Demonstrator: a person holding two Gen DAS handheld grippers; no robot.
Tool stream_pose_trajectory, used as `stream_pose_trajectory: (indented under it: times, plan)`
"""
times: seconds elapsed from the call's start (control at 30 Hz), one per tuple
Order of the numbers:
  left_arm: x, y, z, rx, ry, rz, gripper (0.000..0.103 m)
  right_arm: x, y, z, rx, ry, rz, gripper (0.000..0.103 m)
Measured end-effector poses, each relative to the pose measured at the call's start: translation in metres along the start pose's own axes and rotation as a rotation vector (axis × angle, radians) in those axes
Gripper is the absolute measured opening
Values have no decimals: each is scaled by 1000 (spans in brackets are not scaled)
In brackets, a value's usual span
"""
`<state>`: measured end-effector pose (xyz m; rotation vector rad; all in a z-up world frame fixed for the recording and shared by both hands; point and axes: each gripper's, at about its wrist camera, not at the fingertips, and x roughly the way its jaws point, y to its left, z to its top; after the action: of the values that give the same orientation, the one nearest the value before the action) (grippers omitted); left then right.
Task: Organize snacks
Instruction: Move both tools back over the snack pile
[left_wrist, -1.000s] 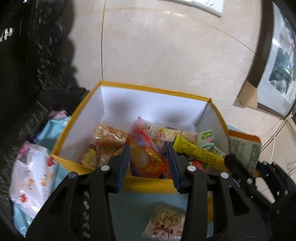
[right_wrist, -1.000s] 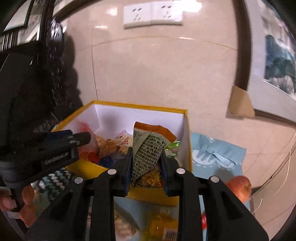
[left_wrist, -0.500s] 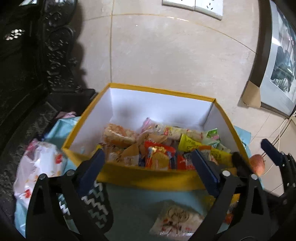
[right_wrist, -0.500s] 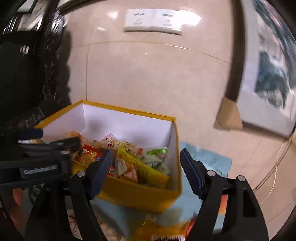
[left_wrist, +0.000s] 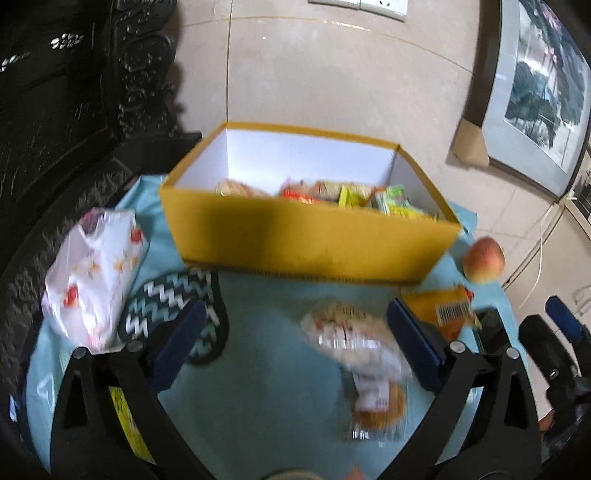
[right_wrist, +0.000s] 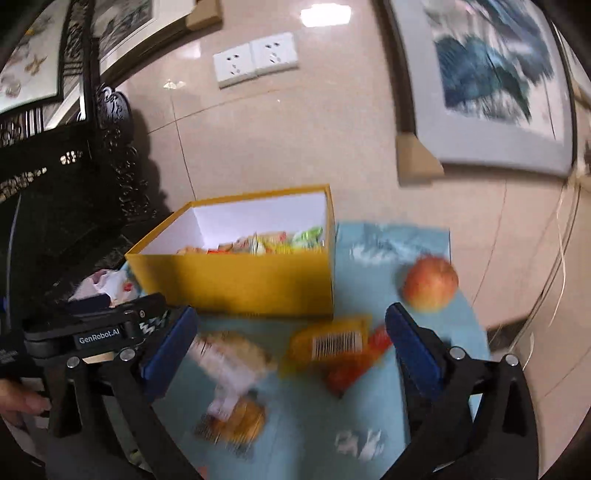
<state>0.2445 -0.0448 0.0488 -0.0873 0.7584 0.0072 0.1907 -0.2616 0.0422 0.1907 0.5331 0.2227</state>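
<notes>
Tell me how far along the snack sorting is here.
Partly done. The yellow box already holds several packets. Both the left gripper and right gripper have just opened and hold nothing. Left on the blue cloth: a clear-wrapped snack, an orange packet and a white bag.

On the blue cloth (left_wrist: 280, 387) sit one yellow box (left_wrist: 310, 243) of several snack packets, one apple (right_wrist: 430, 282), two loose wrapped snacks, one orange packet (right_wrist: 328, 345), one white plastic bag (left_wrist: 92, 277) and one zigzag-patterned pouch (left_wrist: 173, 295).
</notes>
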Motion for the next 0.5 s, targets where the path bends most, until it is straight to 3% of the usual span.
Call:
stream_pose_trajectory:
  times: [0.27,0.5]
  plan:
    - [-19,13,-51,-42,-31,25,100,4,-38,-43,230,116,-4,102]
    - [-17,38,-90,-48,34,74,100,27,3,-67,70,226,-37,102]
